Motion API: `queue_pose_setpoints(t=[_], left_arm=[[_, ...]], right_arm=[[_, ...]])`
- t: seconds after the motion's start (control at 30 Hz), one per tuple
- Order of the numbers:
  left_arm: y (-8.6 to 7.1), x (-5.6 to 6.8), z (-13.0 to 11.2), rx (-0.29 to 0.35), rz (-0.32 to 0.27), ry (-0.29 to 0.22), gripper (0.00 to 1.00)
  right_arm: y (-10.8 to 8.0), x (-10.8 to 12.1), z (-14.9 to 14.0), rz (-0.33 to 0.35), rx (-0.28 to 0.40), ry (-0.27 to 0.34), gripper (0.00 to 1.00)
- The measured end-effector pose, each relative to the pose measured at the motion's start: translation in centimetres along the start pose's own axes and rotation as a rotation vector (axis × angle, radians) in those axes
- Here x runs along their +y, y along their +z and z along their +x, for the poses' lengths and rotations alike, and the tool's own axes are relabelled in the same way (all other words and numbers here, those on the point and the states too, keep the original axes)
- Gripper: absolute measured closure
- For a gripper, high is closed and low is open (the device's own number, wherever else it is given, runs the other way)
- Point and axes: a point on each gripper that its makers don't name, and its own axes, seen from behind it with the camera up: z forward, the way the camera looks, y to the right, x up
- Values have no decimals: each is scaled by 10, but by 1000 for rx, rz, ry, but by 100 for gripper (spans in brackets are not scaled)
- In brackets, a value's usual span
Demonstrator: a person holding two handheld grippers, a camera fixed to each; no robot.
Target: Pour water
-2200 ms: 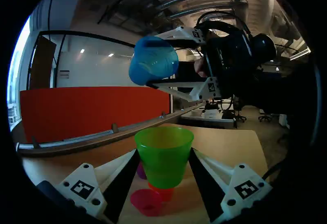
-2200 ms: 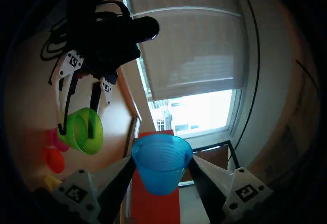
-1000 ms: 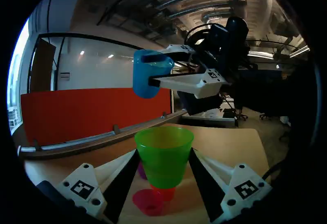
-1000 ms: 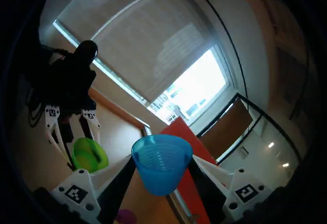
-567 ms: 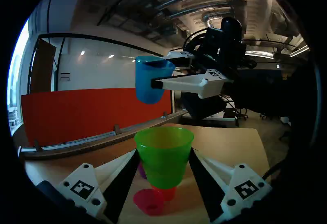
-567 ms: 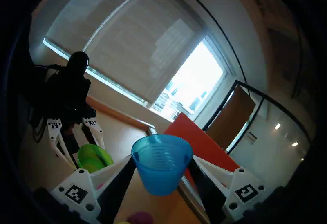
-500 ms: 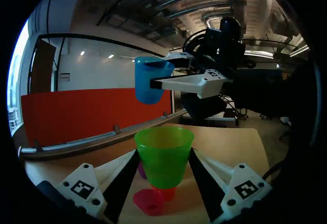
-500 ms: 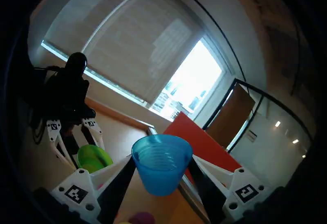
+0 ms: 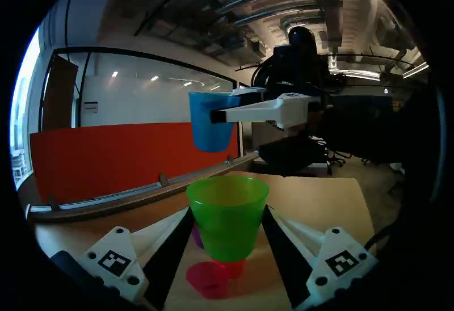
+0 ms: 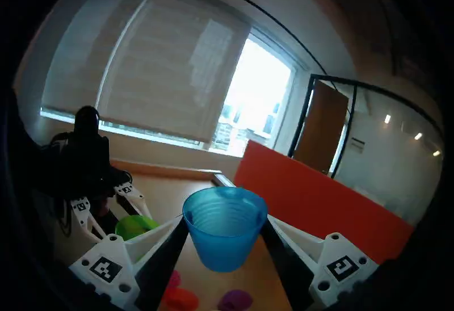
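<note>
Blue cup (image 10: 225,228) clamped between both fingers of right gripper (image 10: 225,220), rim up, roughly level; translucent plastic, tapered, faint stepped rings inside. Green cup (image 9: 228,220) gripped the same way by left gripper (image 9: 227,211), both fingers pressed on its sides; translucent, tapered, upright. In the left gripper view the blue cup hangs higher than and beyond the green one, well apart from it, with the right gripper reaching in level from the right side and a dark camera body behind it. White fingers with black inner faces and square black-and-white markers on both tools. Under the left gripper: small pink cup (image 9: 205,280), orange cup (image 9: 230,267) and purple cup (image 9: 196,236), close together on a pale wood table (image 9: 318,197), smooth, matte. Past the table edge, an orange-red partition (image 9: 113,158) along a rail. Farther out, a glass wall and exposed ceiling pipes (image 9: 272,4). In the right gripper view, a large window (image 10: 255,101) with a pale blind partly lowered.
</note>
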Motion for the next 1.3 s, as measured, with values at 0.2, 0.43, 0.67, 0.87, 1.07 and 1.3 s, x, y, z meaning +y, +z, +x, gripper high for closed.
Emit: queue_pose_setpoints(t=[0.2, 0.43, 0.67, 0.87, 1.07, 1.3], left_arm=[[1, 0, 1, -1, 1, 3, 19], [0, 0, 2, -1, 3, 3, 18], [-1, -2, 0, -10, 3, 0, 19], [-3, -4, -3, -30, 9, 1, 19], [-4, -5, -8, -48, 4, 3, 19], [-6, -6, -14, -76, 7, 12, 19]], right_arm=[[1, -7, -3, 18, 5, 114, 11], [-2, -5, -2, 21, 14, 196, 11], [-6, -2, -4, 12, 9, 205, 11], [-10, 0, -11, 10, -8, 201, 10], [-13, 1, -22, 11, -30, 206, 10], [-18, 1, -34, 9, -45, 215, 10]])
